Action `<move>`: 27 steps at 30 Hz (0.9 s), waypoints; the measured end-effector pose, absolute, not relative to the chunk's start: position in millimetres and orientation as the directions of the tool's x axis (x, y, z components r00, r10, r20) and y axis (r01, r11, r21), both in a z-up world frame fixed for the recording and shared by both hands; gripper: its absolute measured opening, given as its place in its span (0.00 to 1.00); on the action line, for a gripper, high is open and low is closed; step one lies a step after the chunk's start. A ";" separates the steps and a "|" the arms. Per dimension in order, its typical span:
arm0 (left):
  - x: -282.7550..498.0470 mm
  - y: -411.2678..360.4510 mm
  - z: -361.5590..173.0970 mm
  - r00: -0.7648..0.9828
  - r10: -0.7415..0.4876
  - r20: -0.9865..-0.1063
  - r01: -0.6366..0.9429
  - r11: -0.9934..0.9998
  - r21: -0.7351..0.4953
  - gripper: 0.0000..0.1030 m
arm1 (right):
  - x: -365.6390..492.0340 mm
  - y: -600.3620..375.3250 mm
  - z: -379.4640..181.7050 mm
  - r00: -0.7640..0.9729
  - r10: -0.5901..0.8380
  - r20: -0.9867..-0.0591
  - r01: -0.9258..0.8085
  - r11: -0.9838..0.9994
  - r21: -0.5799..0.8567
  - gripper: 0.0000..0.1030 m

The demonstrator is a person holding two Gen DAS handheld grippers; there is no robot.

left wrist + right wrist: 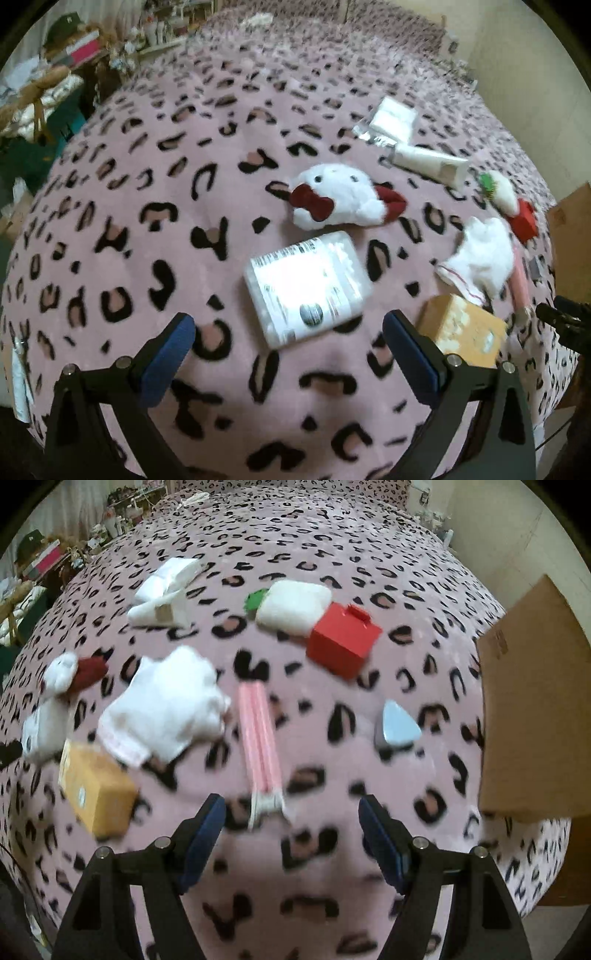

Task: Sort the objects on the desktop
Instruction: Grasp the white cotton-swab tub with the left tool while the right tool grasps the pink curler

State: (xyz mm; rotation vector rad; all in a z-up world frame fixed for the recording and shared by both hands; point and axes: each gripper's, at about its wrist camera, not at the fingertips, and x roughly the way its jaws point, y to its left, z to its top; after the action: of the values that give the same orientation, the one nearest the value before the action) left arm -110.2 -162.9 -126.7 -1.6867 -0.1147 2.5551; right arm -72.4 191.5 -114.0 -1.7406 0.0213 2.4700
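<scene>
A clear plastic container (307,286) with a white printed label lies flat on the pink leopard-print blanket (147,184), just below the middle of the left wrist view and just ahead of the left gripper (288,334), whose blue-padded jaws stand wide apart with nothing between them. Just above it lies a white plush toy (340,197) with a dark red bow, and at the lower right, by the right-hand finger, sits a tan cardboard box (461,330). Further right is a white fluffy cloth item (484,253), and toward the upper right a white tube (430,162) lies beside a white packet (393,118). In the right wrist view the right gripper (291,818) is likewise spread open and empty, low in the frame, with a pink bundle of sticks (260,738) lying lengthwise just ahead of it, its near end between the fingertips but touching neither. Left of the bundle sits the white fluffy cloth item (166,705) and, below it, the tan cardboard box (96,786). To the right of the bundle lies a small light-blue triangular object (399,725). Above centre stands a red box (343,640), touching a white cushion-like pad (293,607) with a green item (255,600) at its left edge. A large brown carton (535,701) fills the right edge.
</scene>
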 end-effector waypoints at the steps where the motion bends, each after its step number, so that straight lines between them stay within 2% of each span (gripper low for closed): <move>1: -114.5 -161.1 -130.3 -0.383 0.111 -0.917 -0.010 -0.993 -0.116 1.00 | -78.0 192.0 -117.0 -0.332 0.083 -0.940 -0.110 -0.993 -0.049 0.74; 6: -133.8 -148.7 -147.3 -0.346 0.101 -0.933 0.072 -0.988 -0.134 1.00 | -99.5 193.4 -132.7 -0.334 0.057 -0.941 -0.123 -0.992 -0.016 0.74; 12: -146.8 -133.1 -167.8 -0.319 0.062 -0.946 0.113 -0.988 -0.102 1.00 | -114.0 195.3 -160.0 -0.329 0.098 -0.939 -0.107 -0.992 -0.066 0.74; 18: -145.1 -124.0 -190.8 -0.285 0.018 -0.958 0.079 -0.996 -0.042 0.99 | -113.4 210.0 -176.2 -0.346 0.043 -0.937 -0.138 -0.990 0.005 0.74; 24: -143.8 -129.8 -196.7 -0.305 0.039 -0.951 0.109 -0.991 -0.076 0.99 | -110.1 220.0 -182.5 -0.371 0.031 -0.928 -0.166 -0.985 0.034 0.77; 27: -143.5 -133.5 -195.2 -0.324 0.035 -0.946 0.140 -0.987 -0.084 0.91 | -112.4 220.9 -179.9 -0.360 0.050 -0.932 -0.170 -0.985 0.012 0.77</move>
State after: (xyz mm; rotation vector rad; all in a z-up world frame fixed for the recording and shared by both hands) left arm -143.5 -133.5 -195.2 -1.8626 -0.2413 2.5988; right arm -112.4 220.9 -179.9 -1.6937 0.1603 2.4802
